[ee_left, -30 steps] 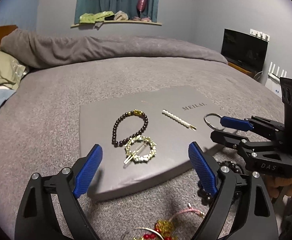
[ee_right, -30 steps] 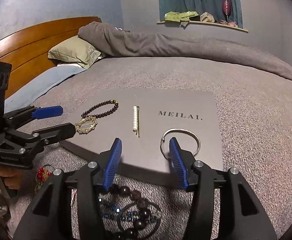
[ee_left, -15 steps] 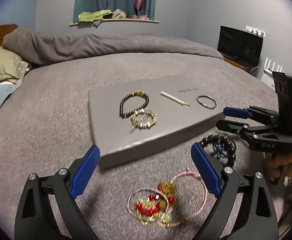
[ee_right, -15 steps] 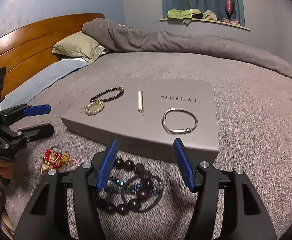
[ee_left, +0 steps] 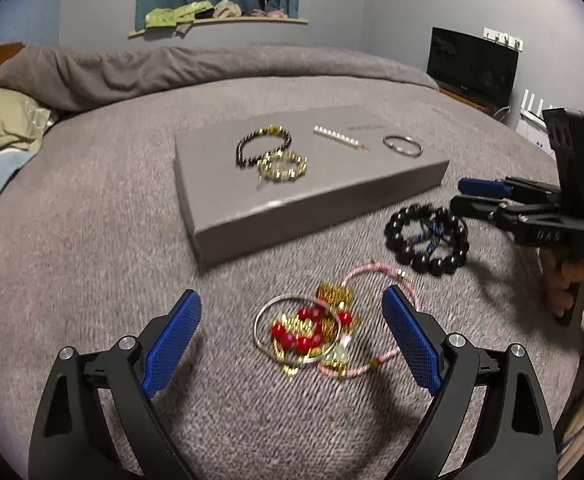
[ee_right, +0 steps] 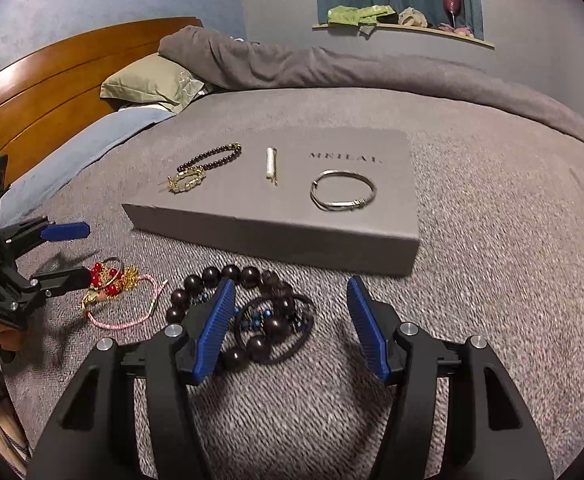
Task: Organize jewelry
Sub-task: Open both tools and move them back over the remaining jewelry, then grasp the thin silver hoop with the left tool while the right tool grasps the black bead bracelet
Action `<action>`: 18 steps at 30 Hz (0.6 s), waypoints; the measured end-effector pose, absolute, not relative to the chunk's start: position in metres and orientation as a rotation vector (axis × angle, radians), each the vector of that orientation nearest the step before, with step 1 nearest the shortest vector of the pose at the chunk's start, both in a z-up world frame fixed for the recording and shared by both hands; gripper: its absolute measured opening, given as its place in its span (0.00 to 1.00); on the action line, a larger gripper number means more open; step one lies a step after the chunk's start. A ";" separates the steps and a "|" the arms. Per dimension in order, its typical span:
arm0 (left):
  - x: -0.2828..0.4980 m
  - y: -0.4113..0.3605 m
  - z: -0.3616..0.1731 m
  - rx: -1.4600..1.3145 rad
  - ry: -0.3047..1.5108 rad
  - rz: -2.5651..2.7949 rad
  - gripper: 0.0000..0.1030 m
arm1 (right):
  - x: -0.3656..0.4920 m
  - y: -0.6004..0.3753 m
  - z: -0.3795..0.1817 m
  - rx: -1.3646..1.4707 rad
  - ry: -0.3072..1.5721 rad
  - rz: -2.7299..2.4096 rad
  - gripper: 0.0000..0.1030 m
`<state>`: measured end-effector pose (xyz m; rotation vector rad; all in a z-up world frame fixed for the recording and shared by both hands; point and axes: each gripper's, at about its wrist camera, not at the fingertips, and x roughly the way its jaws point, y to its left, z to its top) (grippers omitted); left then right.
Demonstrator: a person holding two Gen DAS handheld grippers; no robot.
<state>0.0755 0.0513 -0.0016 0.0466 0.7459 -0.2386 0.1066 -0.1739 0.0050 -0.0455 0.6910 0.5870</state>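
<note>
While its blue-padded jaws stand spread wide and empty, the left gripper tilts down over the grey bedspread, filling the lower part of the left wrist view; between and just beyond its fingertips lies a tangle of a thin metal bangle, red beads and gold charms with a pink cord bracelet looped through it, none of it touched by the pads. In the right wrist view the same gripper enters from the left edge, seen side-on and pointing right, its lower finger just beside the red beads, with part of the hand that holds it showing at the lower left edge.

The right gripper, likewise pitched downward, has its jaws parted with nothing pressed between them; a bracelet of large dark beads, tangled with a black cord carrying small blue beads, lies on the bedspread under and beyond its left-hand finger. In the left wrist view this gripper reaches in from the right edge, pointing left, held by a hand at the middle right.

Beyond both piles a flat grey box rests on the bed, bearing in a row a small dark bead bracelet, a gold ring-shaped piece touching it, a pearl hair clip and a silver bangle
</note>
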 end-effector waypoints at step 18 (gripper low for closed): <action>0.081 0.050 -0.015 -0.005 0.798 -0.267 0.49 | 0.094 -0.178 -0.006 -0.090 0.722 0.605 0.56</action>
